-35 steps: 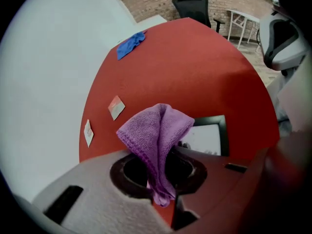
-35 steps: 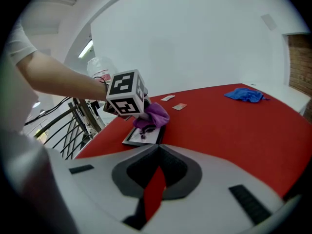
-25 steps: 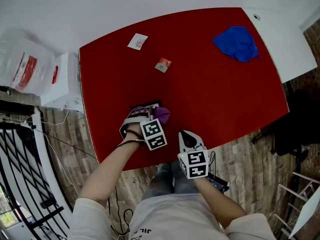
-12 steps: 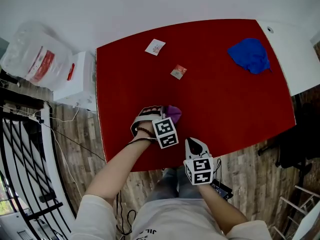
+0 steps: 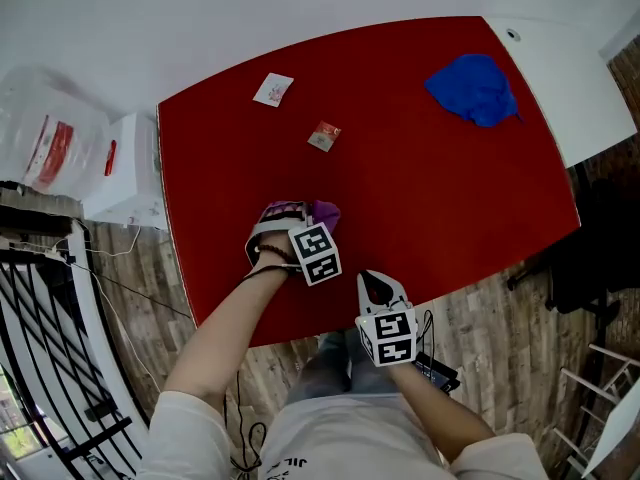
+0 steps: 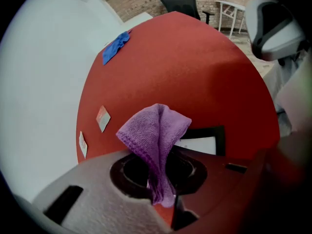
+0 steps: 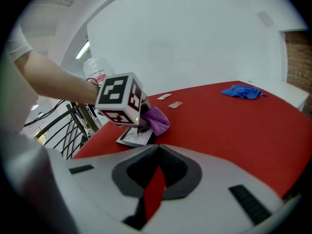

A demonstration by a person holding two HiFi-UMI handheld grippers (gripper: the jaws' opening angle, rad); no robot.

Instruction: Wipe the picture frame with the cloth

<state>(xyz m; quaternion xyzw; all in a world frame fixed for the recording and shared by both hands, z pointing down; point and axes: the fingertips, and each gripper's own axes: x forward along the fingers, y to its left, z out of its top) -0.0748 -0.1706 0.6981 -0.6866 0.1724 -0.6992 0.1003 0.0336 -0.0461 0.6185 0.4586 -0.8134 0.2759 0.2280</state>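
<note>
My left gripper is shut on a purple cloth, which bunches out past the jaws and rests against the picture frame. The frame is black with a white picture and lies flat on the red table near its front left edge. In the head view the cloth shows beside the marker cube, and the frame is almost hidden under the gripper. The right gripper view shows the frame below the cloth. My right gripper hovers at the table's front edge, shut and empty, a little right of the left one.
A blue cloth lies at the far right of the table. Two small cards lie at the far left. A white table adjoins on the right. A white box and a plastic bag stand left of the table.
My left gripper has slid a little away from me over the frame with the cloth. The right gripper has hardly moved.
</note>
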